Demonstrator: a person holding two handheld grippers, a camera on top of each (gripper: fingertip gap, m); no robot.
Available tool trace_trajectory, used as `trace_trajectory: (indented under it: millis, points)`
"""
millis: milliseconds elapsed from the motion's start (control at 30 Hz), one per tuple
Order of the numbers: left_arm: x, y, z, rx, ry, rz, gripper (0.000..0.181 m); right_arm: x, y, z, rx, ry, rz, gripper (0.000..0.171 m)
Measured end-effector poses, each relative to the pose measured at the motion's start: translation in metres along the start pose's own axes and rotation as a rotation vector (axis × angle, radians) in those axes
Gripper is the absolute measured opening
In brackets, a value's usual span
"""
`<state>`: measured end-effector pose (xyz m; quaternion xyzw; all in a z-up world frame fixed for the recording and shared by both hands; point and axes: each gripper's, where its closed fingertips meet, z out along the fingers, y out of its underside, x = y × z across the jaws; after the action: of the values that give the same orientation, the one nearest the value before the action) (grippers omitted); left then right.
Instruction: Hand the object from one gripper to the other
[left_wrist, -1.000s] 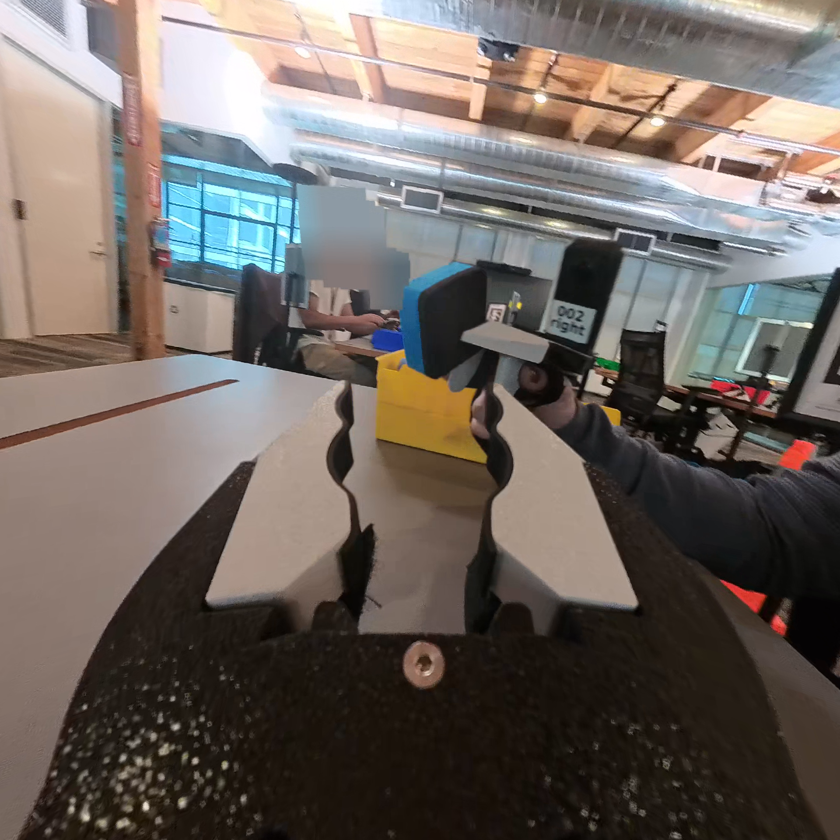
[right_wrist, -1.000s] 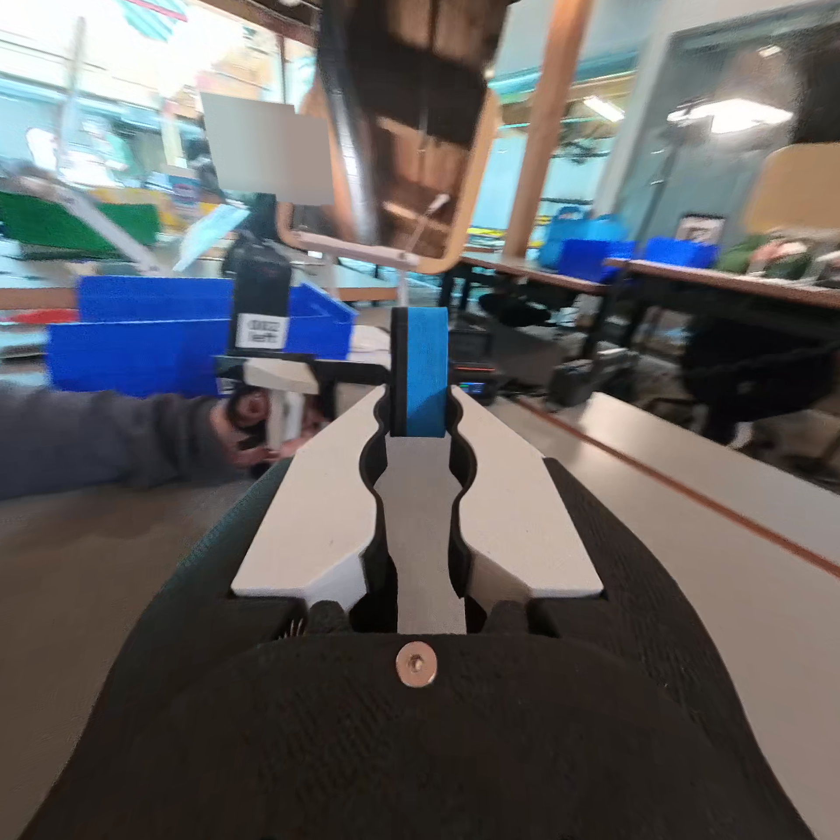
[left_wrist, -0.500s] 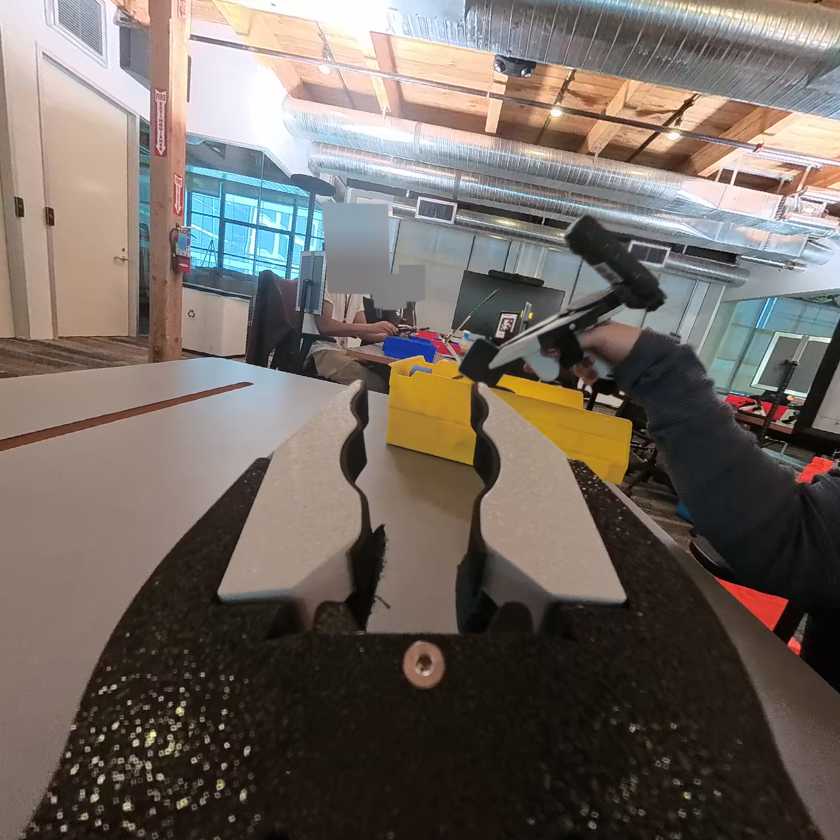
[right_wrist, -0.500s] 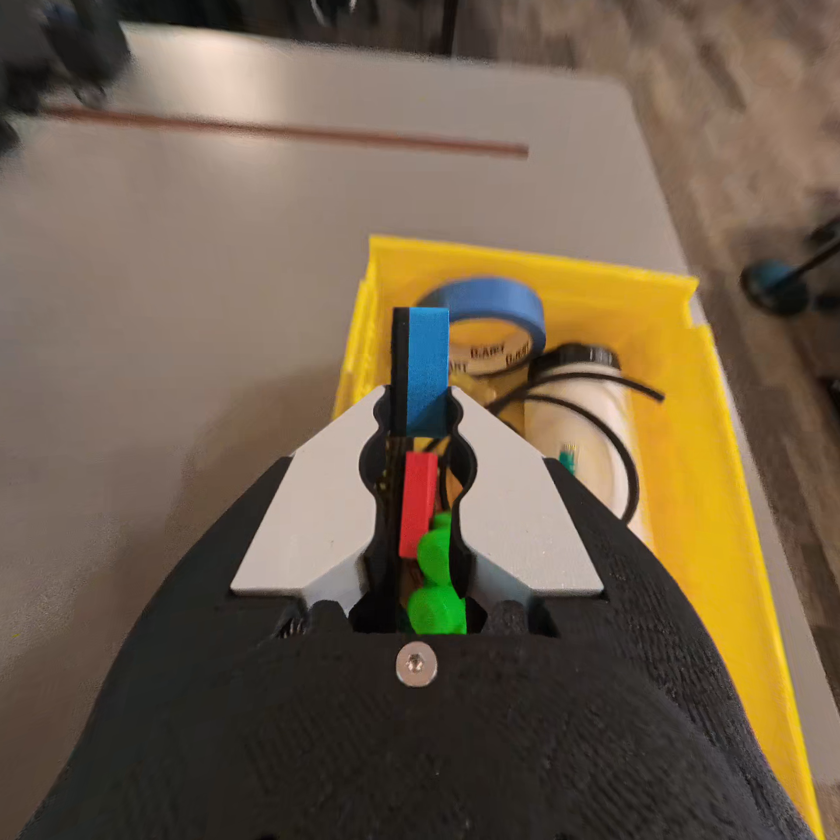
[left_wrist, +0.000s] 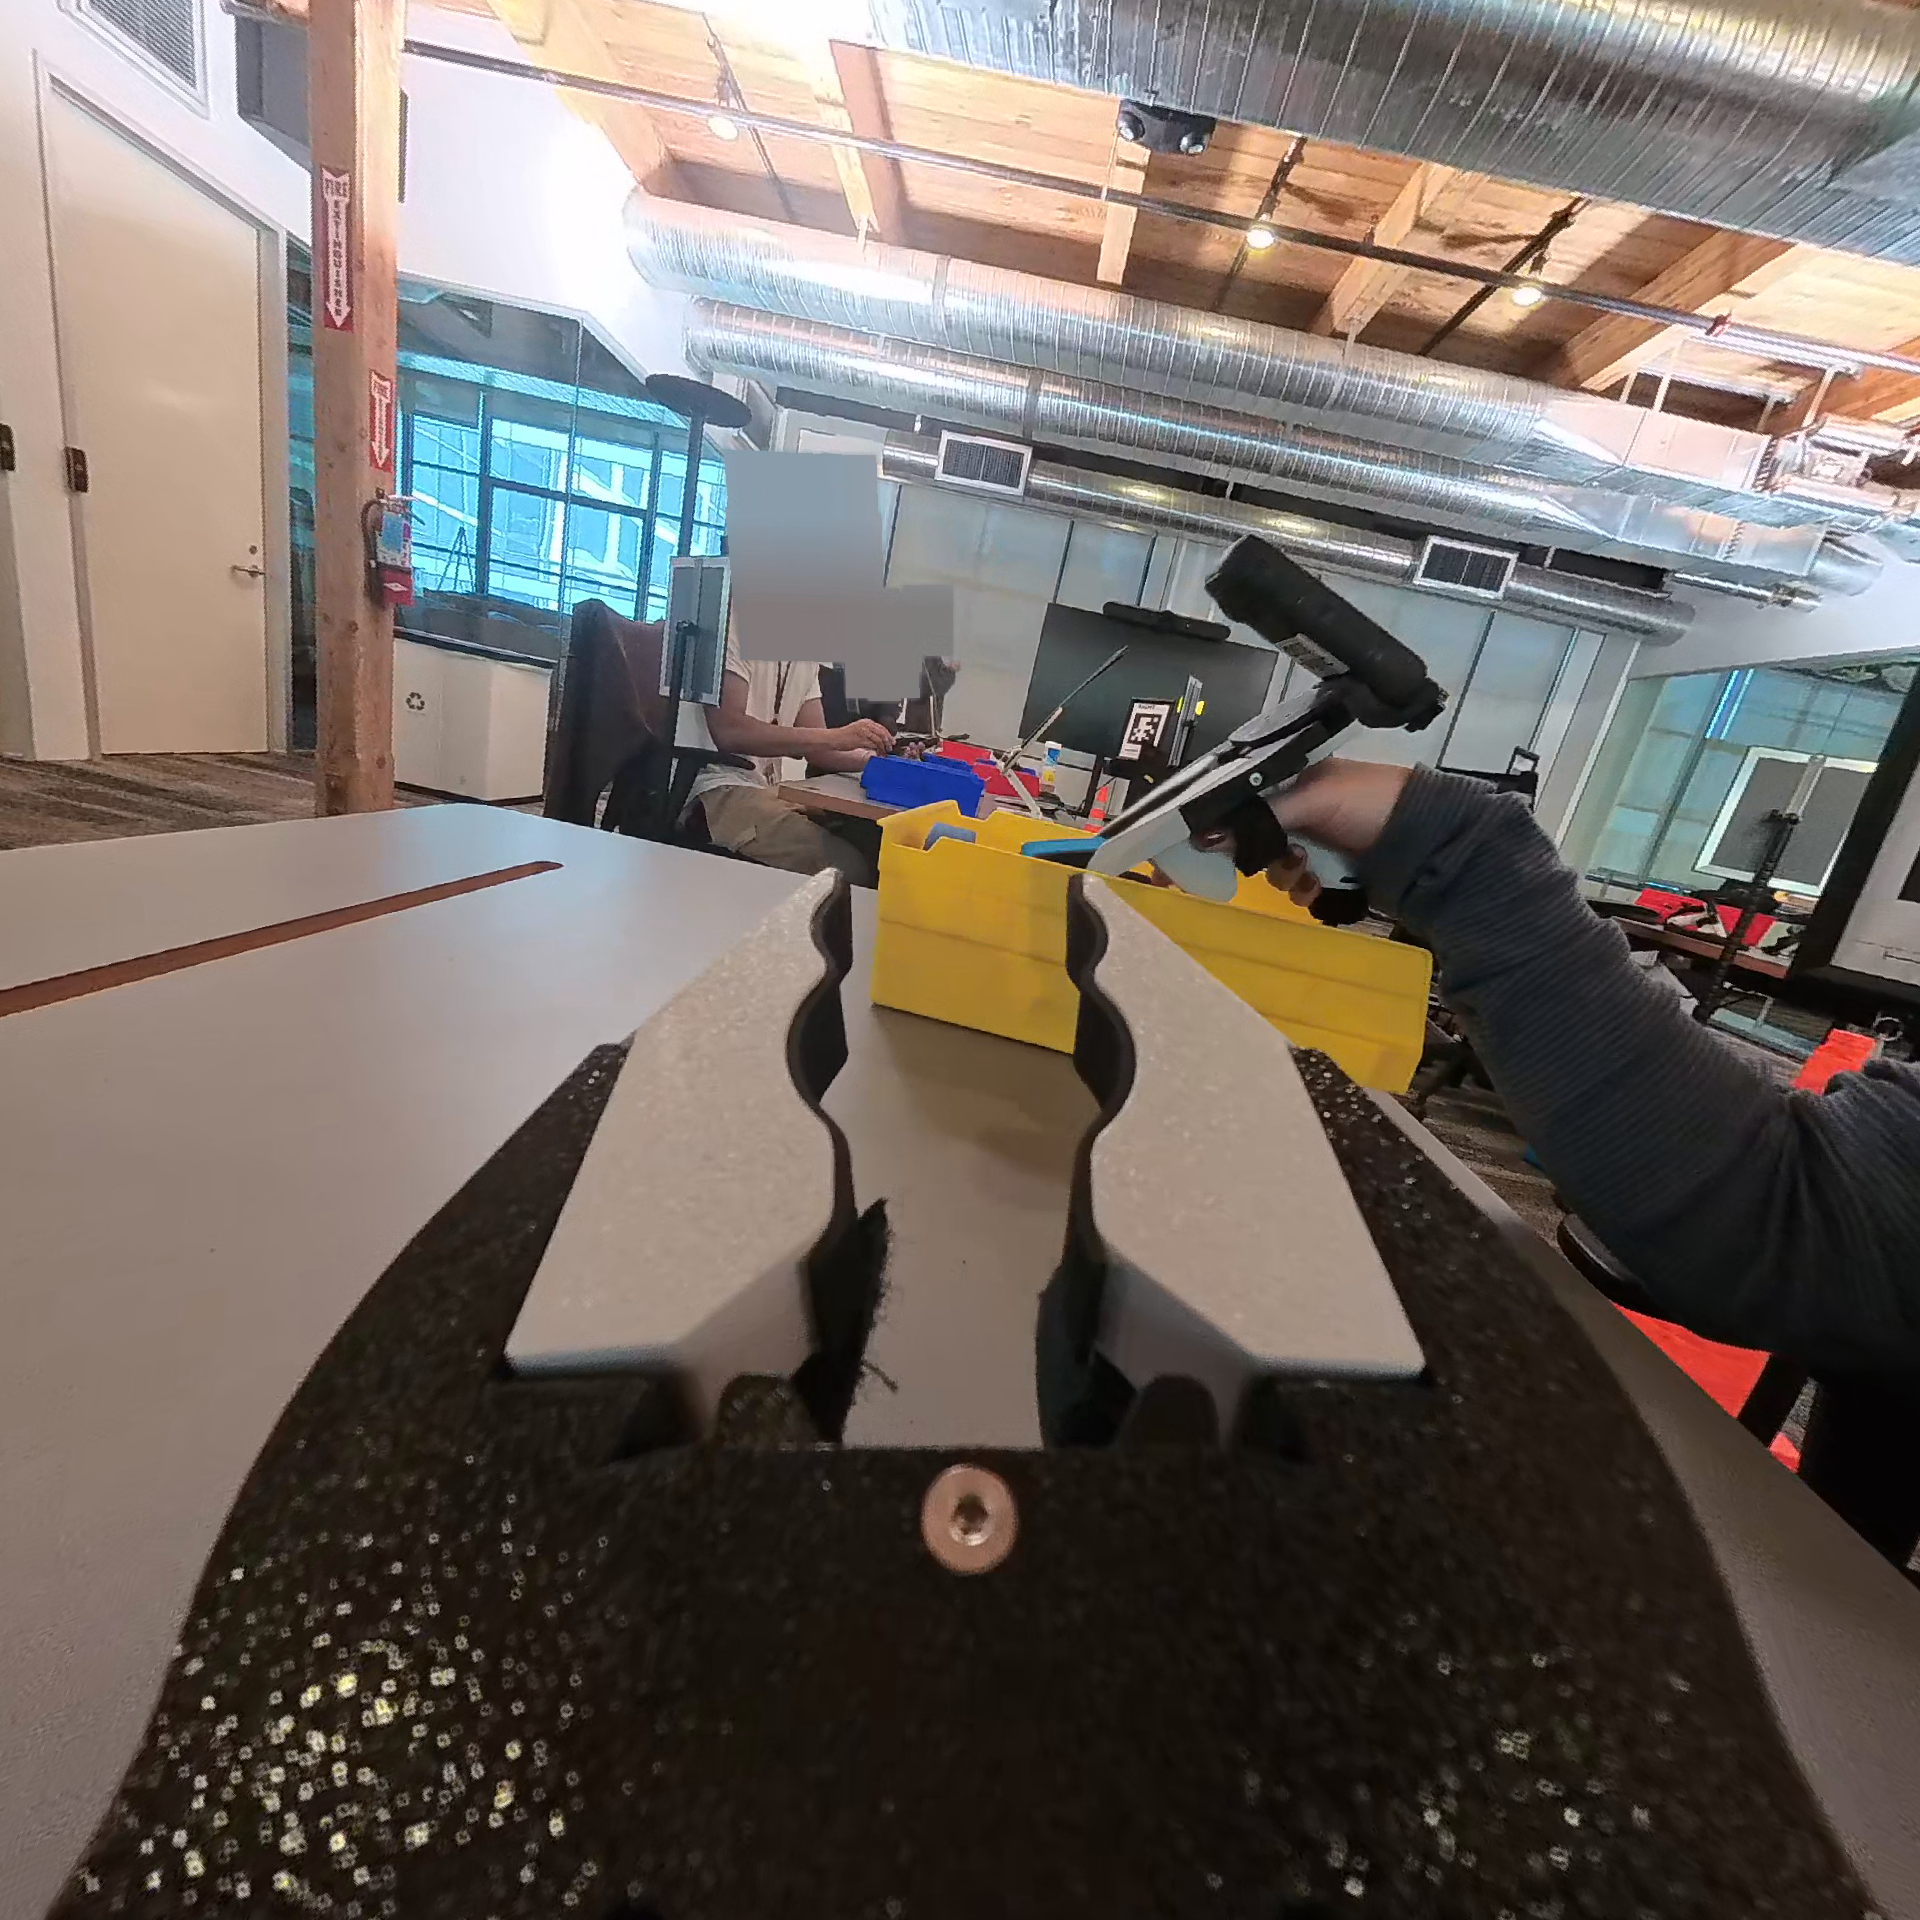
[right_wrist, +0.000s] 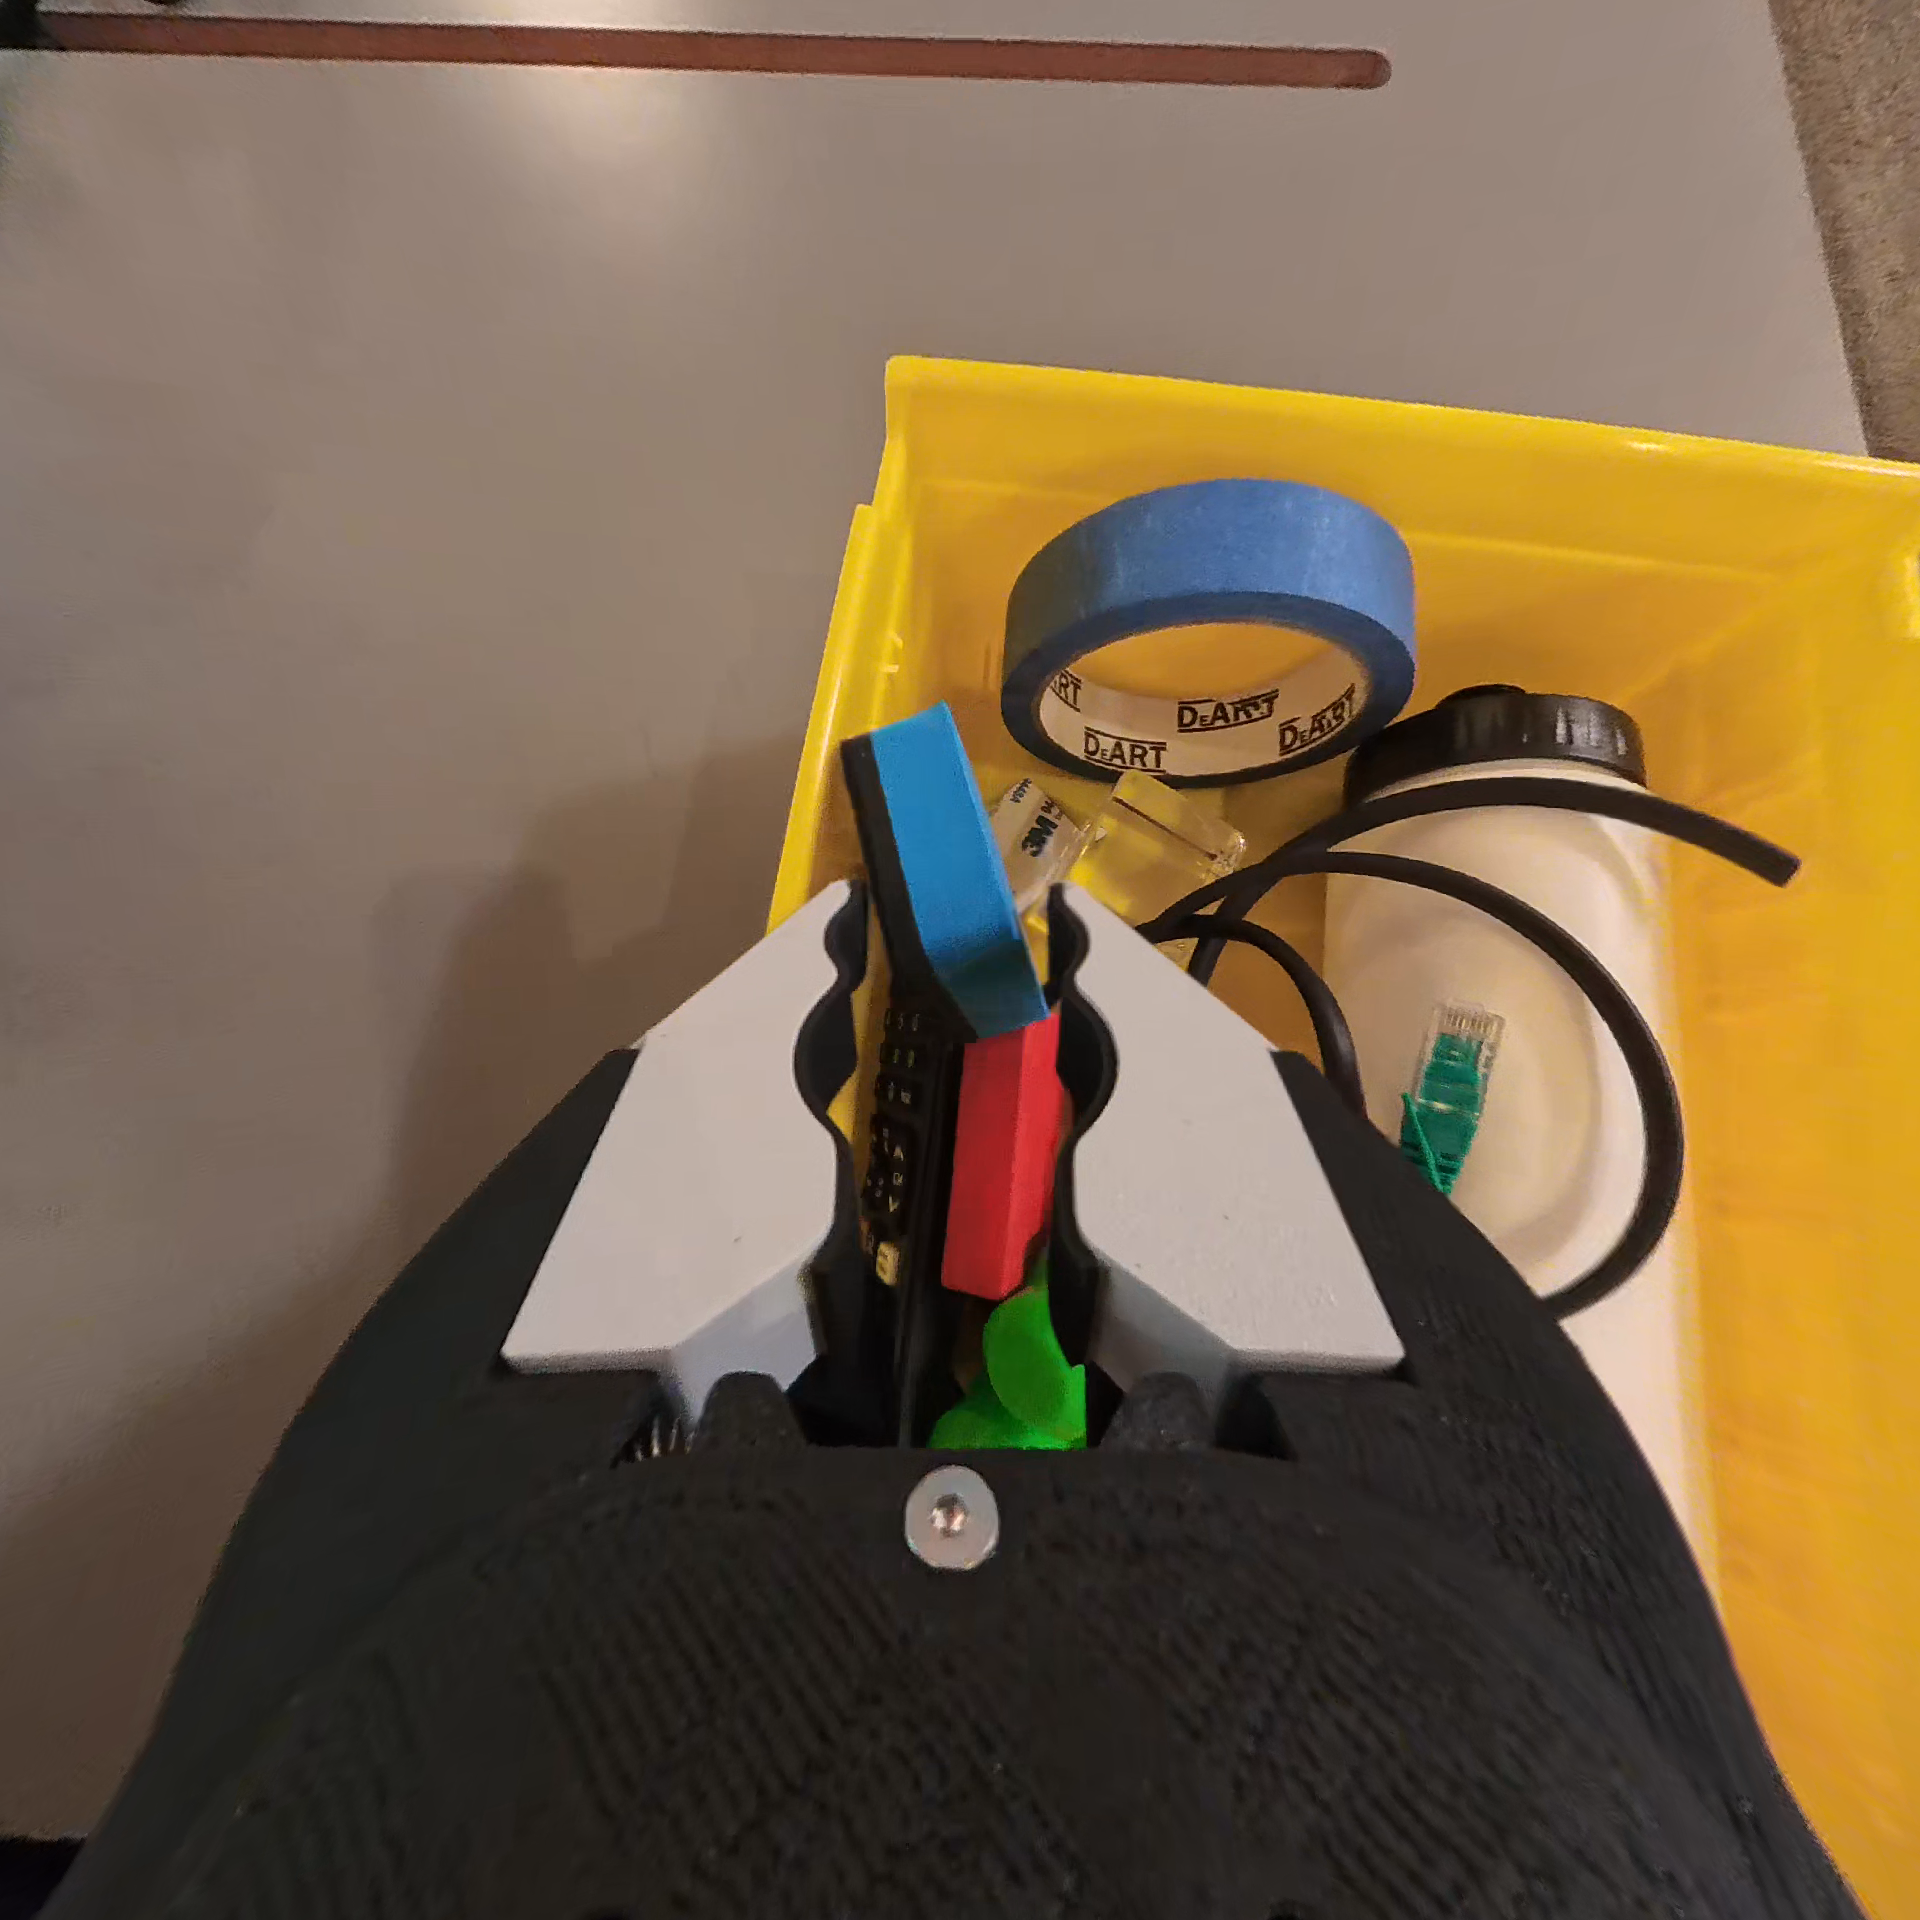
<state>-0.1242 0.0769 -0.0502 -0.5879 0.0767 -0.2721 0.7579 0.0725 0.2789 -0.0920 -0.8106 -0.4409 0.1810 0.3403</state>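
The object is a flat blue foam pad with a black backing (right_wrist: 935, 852). It sits tilted and loose between the tips of my right gripper (right_wrist: 954, 891), whose jaws stand wider than the pad. That gripper points down into the near-left corner of a yellow bin (right_wrist: 1455, 457). In the left wrist view the right gripper (left_wrist: 1101, 857) dips into the bin (left_wrist: 966, 956) with a sliver of the blue pad (left_wrist: 1049, 847) at its tip. My left gripper (left_wrist: 954, 883) is open and empty, low over the grey table, a short way in front of the bin.
The bin holds a blue tape roll (right_wrist: 1216, 561), a white bottle with a black cap (right_wrist: 1496, 935), a black cable with a green plug (right_wrist: 1449, 1091), a red block (right_wrist: 1003, 1153), a green piece (right_wrist: 1023, 1371) and a black keypad device (right_wrist: 899, 1122). A person (left_wrist: 758, 748) sits at a far desk.
My right gripper swung away from the left one, tipped down over the yellow bin, and its jaws widened. The pad, held upright before, now tilts loose. The left gripper stayed open.
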Motion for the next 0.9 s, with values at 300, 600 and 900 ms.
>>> trace_trajectory:
  millis: [300,600,900]
  points:
    - [-0.002,0.001,0.001,-0.005,-0.022,0.011,0.041,-0.048,-0.092,-0.061,0.506,0.148,-0.227,0.055]
    - [-0.007,-0.001,0.0,0.002,-0.079,0.055,0.044,-0.177,-0.102,0.019,0.893,0.019,-0.518,0.044]
    - [-0.01,0.011,0.007,-0.108,-0.18,0.21,0.043,-0.173,-0.077,0.031,1.024,0.136,-0.675,0.027]
